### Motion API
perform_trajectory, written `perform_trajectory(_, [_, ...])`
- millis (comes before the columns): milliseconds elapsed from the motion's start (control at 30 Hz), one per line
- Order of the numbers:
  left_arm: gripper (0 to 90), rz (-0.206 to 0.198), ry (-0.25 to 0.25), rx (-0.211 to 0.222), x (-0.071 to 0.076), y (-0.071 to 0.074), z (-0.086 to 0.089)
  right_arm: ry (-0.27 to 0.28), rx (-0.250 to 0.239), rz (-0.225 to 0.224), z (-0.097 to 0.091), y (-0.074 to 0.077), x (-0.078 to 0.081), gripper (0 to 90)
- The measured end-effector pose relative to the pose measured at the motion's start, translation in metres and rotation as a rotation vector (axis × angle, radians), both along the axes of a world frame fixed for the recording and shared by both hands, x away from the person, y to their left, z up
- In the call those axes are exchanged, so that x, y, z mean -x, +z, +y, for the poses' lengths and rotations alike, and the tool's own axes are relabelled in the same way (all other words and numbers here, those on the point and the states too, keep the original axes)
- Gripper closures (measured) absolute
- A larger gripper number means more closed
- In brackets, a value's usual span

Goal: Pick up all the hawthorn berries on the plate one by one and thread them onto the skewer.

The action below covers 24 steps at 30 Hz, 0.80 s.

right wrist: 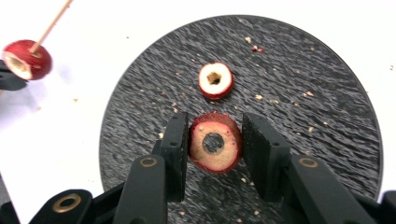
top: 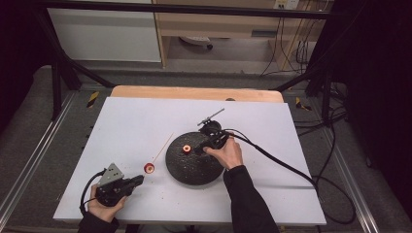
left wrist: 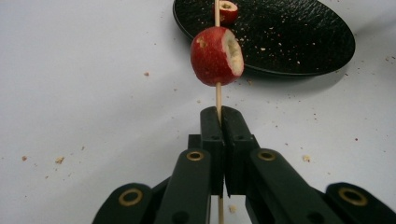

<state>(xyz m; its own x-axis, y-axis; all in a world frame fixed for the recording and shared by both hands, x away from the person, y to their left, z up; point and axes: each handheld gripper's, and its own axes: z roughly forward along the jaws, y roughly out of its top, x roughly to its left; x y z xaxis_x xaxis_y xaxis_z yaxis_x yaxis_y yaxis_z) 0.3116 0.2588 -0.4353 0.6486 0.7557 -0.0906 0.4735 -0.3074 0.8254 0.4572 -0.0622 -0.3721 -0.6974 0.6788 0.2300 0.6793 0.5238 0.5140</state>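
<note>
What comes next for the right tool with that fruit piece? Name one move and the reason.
Probably carry the cored fruit piece held in the right tool off the black plate toward the tip of the skewer. The left tool grips that skewer with one piece already threaded, and the held piece's hole looks ready to slide on. A second piece lies on the plate.

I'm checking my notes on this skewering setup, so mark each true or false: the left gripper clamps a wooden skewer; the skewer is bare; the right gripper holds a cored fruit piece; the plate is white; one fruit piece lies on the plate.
1. The left gripper clamps the wooden skewer: true.
2. The skewer is bare: false, one red fruit piece is threaded on it.
3. The right gripper holds a cored fruit piece: true.
4. The plate is white: false, it is black.
5. One loose fruit piece lies on the plate: true.
</note>
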Motion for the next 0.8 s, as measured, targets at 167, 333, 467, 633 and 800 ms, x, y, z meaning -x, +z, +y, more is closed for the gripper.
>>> perform_trajectory(167, [88.0, -0.002, 0.001, 0.005, 0.000, 0.000, 0.000, 0.000, -0.047, -0.023, 0.001, 0.001, 0.007, 63.0])
perform_trajectory(333, [88.1, -0.004, 0.002, 0.007, 0.000, 0.000, 0.000, 0.000, -0.104, -0.036, 0.002, 0.001, 0.014, 63.0])
perform_trajectory(467, [88.0, -0.005, 0.002, 0.011, 0.001, 0.000, -0.001, -0.003, -0.151, -0.046, 0.003, -0.002, 0.019, 63.0])
perform_trajectory(633, [88.1, -0.006, 0.004, 0.016, 0.001, 0.000, -0.001, -0.012, -0.208, -0.072, 0.004, -0.003, 0.024, 63.0])
perform_trajectory(800, [88.1, -0.010, 0.007, 0.023, 0.001, 0.001, -0.001, -0.040, -0.285, -0.092, 0.002, -0.005, 0.030, 63.0])
